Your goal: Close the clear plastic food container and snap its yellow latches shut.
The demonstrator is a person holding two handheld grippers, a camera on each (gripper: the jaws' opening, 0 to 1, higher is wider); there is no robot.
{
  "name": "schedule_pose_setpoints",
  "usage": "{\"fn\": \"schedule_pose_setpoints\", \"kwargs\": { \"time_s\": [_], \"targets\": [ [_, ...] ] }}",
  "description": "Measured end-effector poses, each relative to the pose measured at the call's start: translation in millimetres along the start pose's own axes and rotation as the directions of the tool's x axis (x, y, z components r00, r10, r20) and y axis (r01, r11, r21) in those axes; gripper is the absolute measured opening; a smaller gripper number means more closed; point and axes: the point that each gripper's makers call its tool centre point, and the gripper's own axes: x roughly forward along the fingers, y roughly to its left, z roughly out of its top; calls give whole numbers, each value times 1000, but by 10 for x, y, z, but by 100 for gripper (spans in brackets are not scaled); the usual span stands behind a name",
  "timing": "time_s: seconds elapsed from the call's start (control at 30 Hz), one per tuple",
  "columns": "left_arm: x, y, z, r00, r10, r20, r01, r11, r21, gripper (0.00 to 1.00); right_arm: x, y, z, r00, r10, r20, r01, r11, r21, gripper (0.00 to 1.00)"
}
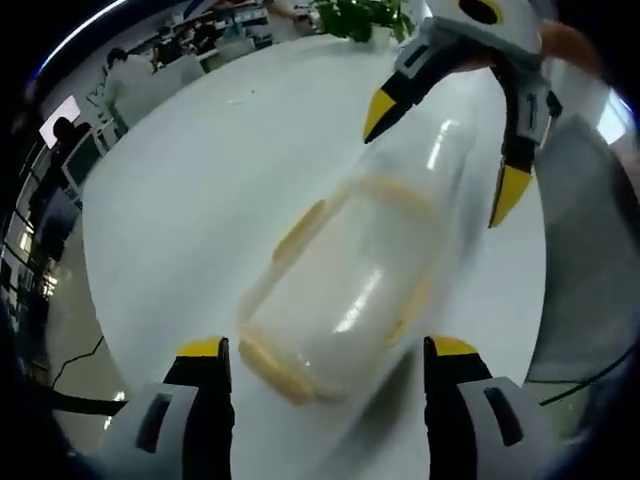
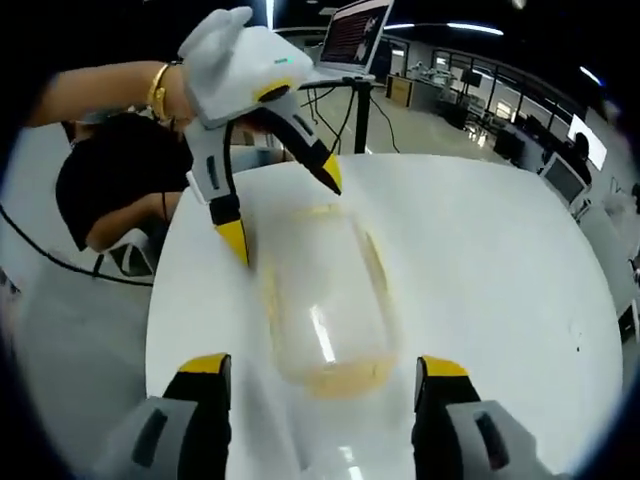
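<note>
A clear plastic food container (image 1: pixel 350 290) with yellow latches lies on the white table (image 1: pixel 200 200), blurred by motion, its lid on top. My left gripper (image 1: pixel 325 350) is open, its yellow-tipped jaws standing on either side of the container's near end. The right gripper (image 1: pixel 445 150) comes in from the top right, open, its tips straddling the far end. In the right gripper view the container (image 2: pixel 325 300) lies lengthwise ahead of my open right gripper (image 2: pixel 320 365). The left gripper (image 2: pixel 285 205) hangs open over the container's far end, held by a hand with a gold bangle.
A laptop (image 2: pixel 350 35) stands on a stand beyond the table. A person in black (image 2: pixel 120 180) sits at the table's left edge. Green plants (image 1: pixel 355 18) and office desks with people lie beyond the far edge. The table's rim (image 2: pixel 160 300) curves near the left.
</note>
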Motion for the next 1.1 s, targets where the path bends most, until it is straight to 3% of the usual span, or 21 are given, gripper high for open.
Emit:
{"fn": "schedule_pose_setpoints", "kwargs": {
  "time_s": [0.17, 0.3, 0.63, 0.9, 1.1],
  "targets": [
    [27, 17, -19, 1000, -11, -4, 11, 1000, -16, 77, 111, -16, -71, 999, 2, -48, -3, 1000, -13, 73],
    [79, 26, -62, 1000, -17, -26, 17, 1000, -6, 77, 165, -53, -105, 996, -30, -86, 23, 996, -88, 71],
    [169, 44, -138, 997, -21, -73, 21, 1000, 0, 76, 246, -60, -216, 989, -23, -148, 5, 992, -125, 67],
    [217, 61, -181, 996, -23, -91, 24, 1000, 10, 77, 244, -79, -242, 987, -16, -162, -6, 991, -134, 64],
    [216, 51, -152, 997, -32, -74, 31, 999, -16, 76, 266, -57, -237, 987, 0, -158, -18, 994, -111, 62]
  ]
}}
